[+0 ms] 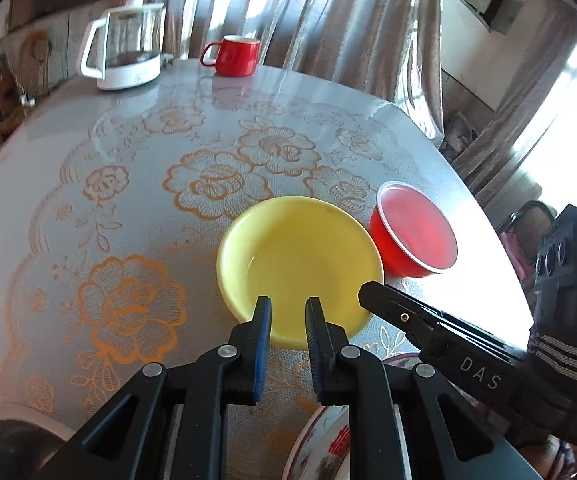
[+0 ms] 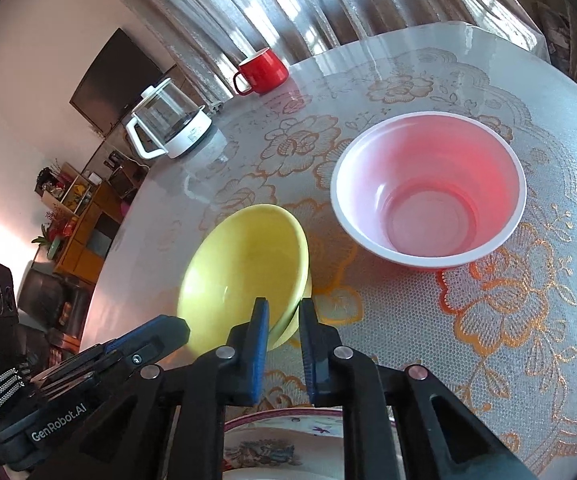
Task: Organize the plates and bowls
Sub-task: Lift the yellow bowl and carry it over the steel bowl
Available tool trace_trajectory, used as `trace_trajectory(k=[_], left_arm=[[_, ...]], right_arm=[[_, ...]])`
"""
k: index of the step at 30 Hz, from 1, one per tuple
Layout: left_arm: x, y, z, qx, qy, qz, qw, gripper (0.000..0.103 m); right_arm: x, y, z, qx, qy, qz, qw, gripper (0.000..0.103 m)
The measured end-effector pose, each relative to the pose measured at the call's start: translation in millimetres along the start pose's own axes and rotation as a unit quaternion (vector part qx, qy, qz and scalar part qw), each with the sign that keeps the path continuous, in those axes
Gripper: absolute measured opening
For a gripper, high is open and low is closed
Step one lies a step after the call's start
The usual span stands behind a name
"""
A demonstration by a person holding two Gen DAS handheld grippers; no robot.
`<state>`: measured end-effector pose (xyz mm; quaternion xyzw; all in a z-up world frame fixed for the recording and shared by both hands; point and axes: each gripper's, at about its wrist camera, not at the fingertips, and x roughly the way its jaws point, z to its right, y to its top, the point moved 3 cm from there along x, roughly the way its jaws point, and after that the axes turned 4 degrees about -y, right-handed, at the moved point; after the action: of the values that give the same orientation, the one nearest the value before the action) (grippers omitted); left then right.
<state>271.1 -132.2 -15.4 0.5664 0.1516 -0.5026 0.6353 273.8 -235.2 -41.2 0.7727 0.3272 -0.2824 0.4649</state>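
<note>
Between both claws' tips, the yellow bowl (image 1: pixel 300 264) sits gripped.

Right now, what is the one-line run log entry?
left tongs: shut on yellow bowl near rim | right tongs: shut on same bowl's rim | red bowl: untouched

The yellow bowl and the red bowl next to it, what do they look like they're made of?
Yellow bowl: opaque with a soft sheen and a thick rounded rim, probably melamine or glazed ceramic; I can't tell which. Red bowl: thin plastic, likely disposable; light glows through its wall, and its rim is a thin white lip.
</note>
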Motion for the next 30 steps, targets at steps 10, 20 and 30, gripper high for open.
trace_trajectory(k=[10, 20, 30], left_arm=[[4.0, 6.6, -41.3, -0.083, 0.018, -0.018, 0.9962, 0.037], [25.2, 2.6, -23.6, -0.046, 0.004, -0.035, 0.9983, 0.020], [-8.4, -11.6, -13.3, -0.021, 0.011, -0.011, 0.9997, 0.020]], right_arm=[[8.6, -0.3, 10.2, 0.015, -0.024, -0.012, 1.000, 0.014], [12.7, -0.6, 8.0, 0.007, -0.025, -0.016, 1.000, 0.014], [-11.0, -9.2, 0.6, 0.003, -0.002, -0.001, 1.000, 0.014]])
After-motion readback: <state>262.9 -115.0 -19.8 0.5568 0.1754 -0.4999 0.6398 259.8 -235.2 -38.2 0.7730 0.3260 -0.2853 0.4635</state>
